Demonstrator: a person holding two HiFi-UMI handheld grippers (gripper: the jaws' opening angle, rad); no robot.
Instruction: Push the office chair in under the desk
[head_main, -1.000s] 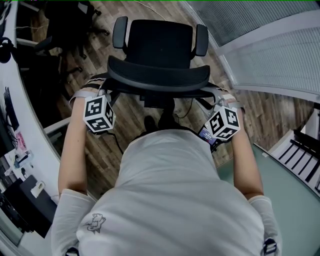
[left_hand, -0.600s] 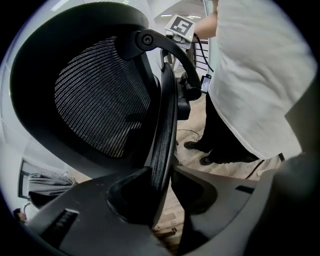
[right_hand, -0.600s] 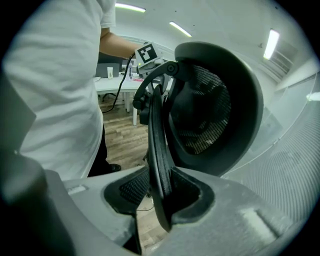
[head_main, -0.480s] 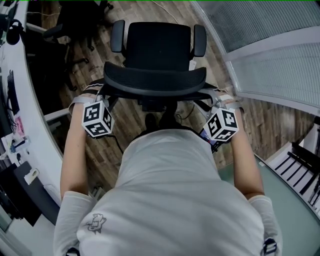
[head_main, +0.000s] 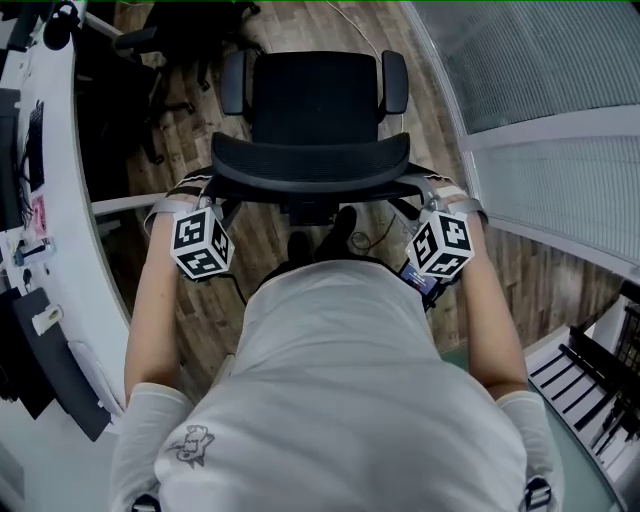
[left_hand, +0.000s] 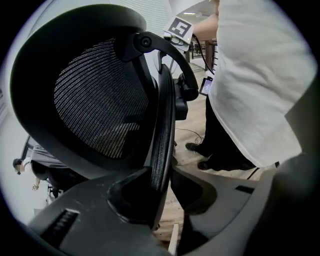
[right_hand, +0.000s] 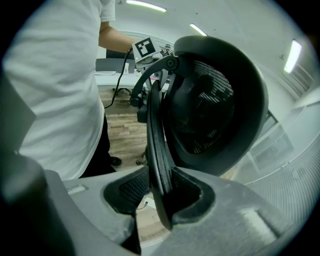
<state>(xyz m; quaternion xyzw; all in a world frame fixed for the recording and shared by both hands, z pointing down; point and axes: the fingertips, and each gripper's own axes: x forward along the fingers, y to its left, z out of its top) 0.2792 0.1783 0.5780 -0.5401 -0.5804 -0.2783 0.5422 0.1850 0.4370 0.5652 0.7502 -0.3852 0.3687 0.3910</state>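
The left tongs (left_hand: 162, 182) are clamped on the left rim of the office chair's (head_main: 315, 100) backrest (head_main: 310, 165): in the left gripper view the black rim runs straight down between the two jaws. The right tongs (right_hand: 160, 190) grip the right rim of the same backrest. Their jaws have just been opening slightly, with the rim held between the pads. Each marker cube sits at the person's (head_main: 340, 400) wrist, one at 10 o'clock and one at 2 o'clock of the white shirt in the head view.

The chair stands at 12 o'clock from the person, its mesh back nearest them and its seat and both armrests pointing away. It is out in the open on the wooden floor (head_main: 200, 310), not beneath any top.

The white table (head_main: 75, 200) curves along the 9 o'clock side, its edge just beside the left arm. Small things lie on it, too small to tell. A second dark chair (head_main: 165, 45) stands at 11 o'clock, close to that table. Ribbed blinds (head_main: 540, 60) fill the 1 to 3 o'clock side, and a black barred rack (head_main: 595, 375) shows at 4 o'clock.
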